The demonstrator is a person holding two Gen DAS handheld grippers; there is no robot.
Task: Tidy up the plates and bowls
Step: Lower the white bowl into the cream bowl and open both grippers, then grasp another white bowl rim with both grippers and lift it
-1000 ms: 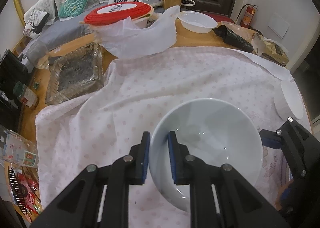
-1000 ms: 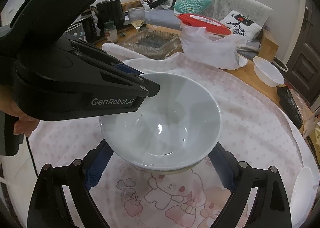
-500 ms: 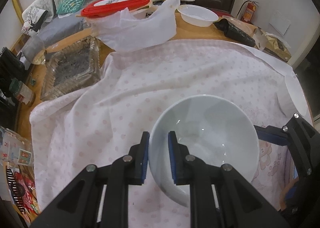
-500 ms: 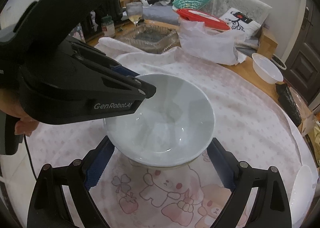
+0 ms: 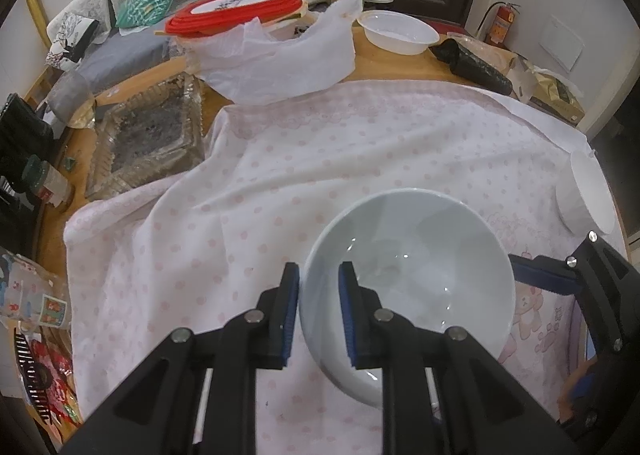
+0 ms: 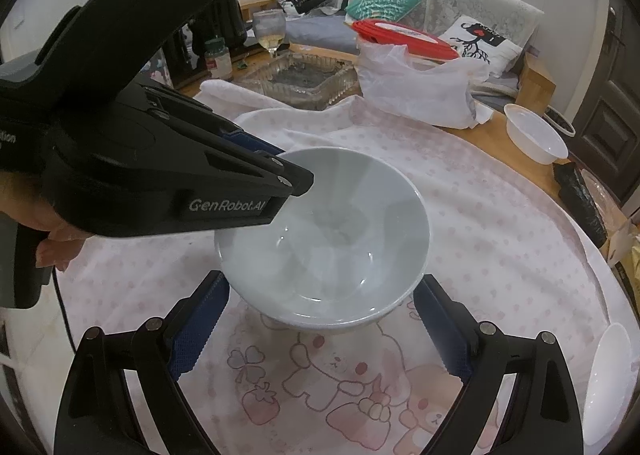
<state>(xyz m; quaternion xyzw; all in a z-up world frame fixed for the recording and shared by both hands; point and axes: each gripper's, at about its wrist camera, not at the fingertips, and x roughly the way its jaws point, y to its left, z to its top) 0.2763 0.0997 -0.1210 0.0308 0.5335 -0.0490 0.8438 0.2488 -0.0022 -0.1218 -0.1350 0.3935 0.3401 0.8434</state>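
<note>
White lettering "GenRobot.AI" runs along the black left gripper [image 5: 318,275], held in a hand [image 6: 48,239]. Its narrow jaws pinch the near rim of the pale bowl [image 5: 420,275], one pad outside and one inside, and have just been opening slightly. The bowl sits on a pink-dotted cloth [image 6: 480,215] above a printed bear. The right gripper [image 6: 320,281] stands wide, its fingers flanking the bowl's base. A white plate [image 6: 608,375] lies at the far right.
</note>
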